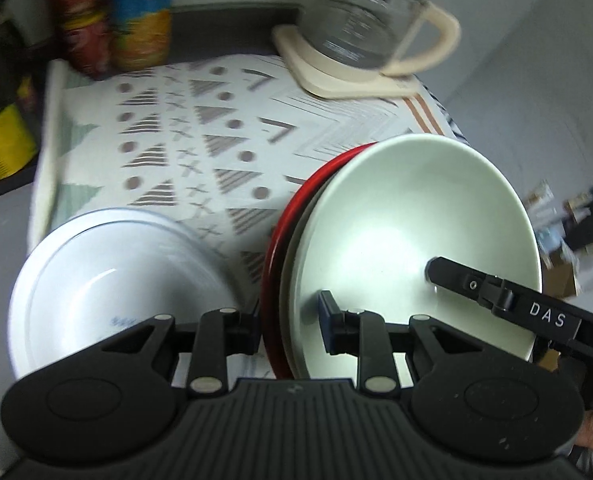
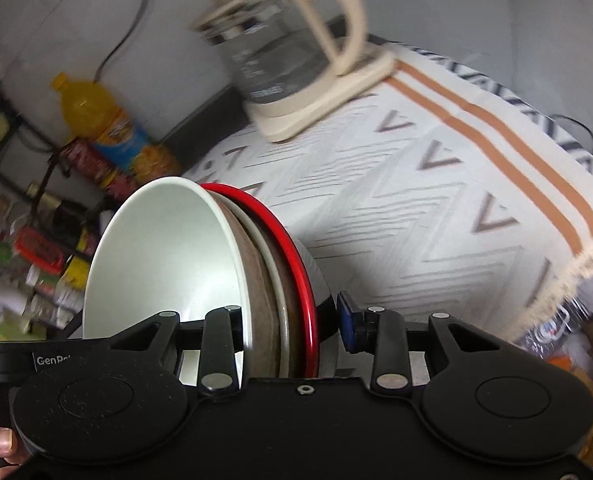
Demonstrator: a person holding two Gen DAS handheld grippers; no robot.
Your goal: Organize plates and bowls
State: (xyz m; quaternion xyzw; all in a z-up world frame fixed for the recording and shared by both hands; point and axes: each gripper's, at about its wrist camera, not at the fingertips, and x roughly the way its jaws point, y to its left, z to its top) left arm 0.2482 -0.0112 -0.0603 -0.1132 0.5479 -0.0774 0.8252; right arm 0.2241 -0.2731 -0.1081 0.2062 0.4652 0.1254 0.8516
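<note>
Here, stack: pale green bowl nested in red-rimmed dishes, tilted above the patterned cloth.
Left gripper: clamped on the stack rim.
Right gripper: clamped on the same stack.
White bowl: beside the stack, on the left.

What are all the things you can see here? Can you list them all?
Stack of bowls: one, pale green bowl on top, red rim below, held tilted above the cloth.
White bowl: one, white with blue marks, left of the stack.
Kettle: one, glass and cream, back of the cloth.
Cloth: one, white, patterned, under everything.
Bottle: one, orange drink, back left.
Left gripper: black, fingers clamp the stack's rim.
Right gripper: black, fingers clamp the stack's rim.
</note>
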